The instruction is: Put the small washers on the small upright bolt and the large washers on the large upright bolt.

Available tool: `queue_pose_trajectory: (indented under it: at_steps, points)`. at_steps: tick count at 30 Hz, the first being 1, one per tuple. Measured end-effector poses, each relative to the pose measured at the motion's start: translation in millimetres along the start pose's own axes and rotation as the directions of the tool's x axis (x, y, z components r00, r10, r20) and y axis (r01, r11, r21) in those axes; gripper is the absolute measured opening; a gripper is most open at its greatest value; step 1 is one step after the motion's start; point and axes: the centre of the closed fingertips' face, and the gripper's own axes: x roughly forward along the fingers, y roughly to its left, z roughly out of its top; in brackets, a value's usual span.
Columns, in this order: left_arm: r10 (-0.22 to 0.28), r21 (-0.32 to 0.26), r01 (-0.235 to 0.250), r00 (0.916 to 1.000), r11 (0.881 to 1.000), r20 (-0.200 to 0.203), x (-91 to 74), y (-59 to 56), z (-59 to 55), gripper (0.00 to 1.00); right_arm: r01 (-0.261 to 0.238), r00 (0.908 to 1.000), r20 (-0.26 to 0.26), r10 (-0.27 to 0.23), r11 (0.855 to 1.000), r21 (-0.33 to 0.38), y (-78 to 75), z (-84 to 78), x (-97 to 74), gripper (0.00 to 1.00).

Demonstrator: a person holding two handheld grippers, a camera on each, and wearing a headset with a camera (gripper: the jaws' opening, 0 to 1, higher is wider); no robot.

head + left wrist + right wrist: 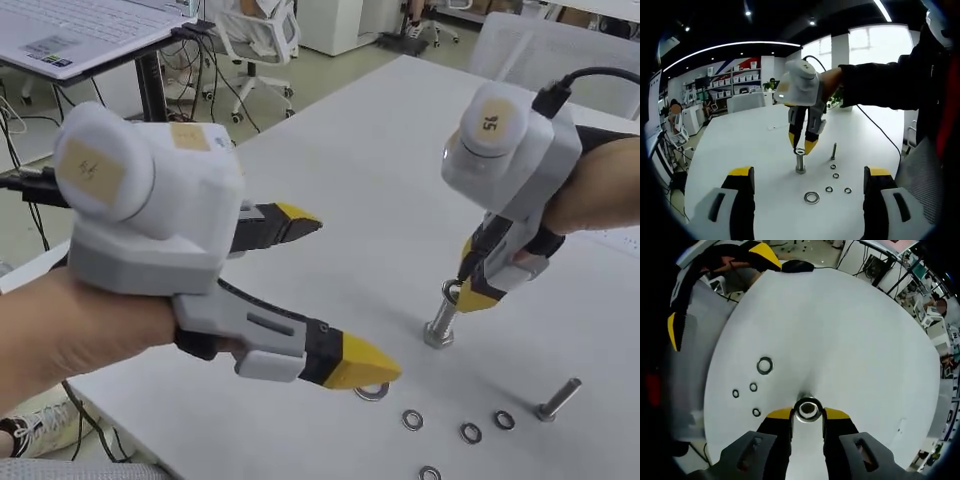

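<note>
While pinching a large silver steel washer [808, 400] by its rim in the narrowed jaws of the right yellow-tipped grey gripper [465, 296], centres the hole on the top of the large upright steel bolt [438, 328], apparently to drop it down the shank on release. Holds the left yellow-tipped grey gripper [335, 290] wide and empty, clear of the bolt, probably ready for another large silver washer [372, 392] lying flat on the white tabletop [350, 150]. Has four small silver washers [470, 432] loose near the small steel bolt [558, 398].

Large washer [372, 393] was half hidden behind left gripper [345, 293] tip; one small washer [430, 473] got cut by btm edge (head view).
</note>
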Motion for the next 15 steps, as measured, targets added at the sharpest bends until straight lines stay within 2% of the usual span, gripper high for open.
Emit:
queue_pose_trajectory:
  at_steps: [15]
  points:
    - [-0.005, 0.003, 0.005, 1.0, 1.0, -0.007, 1.7, -1.0, -1.4, 0.9, -0.025, 0.9996, -0.012, 0.025, 1.0, 0.002, -2.1, 0.6, 12.3, 0.24]
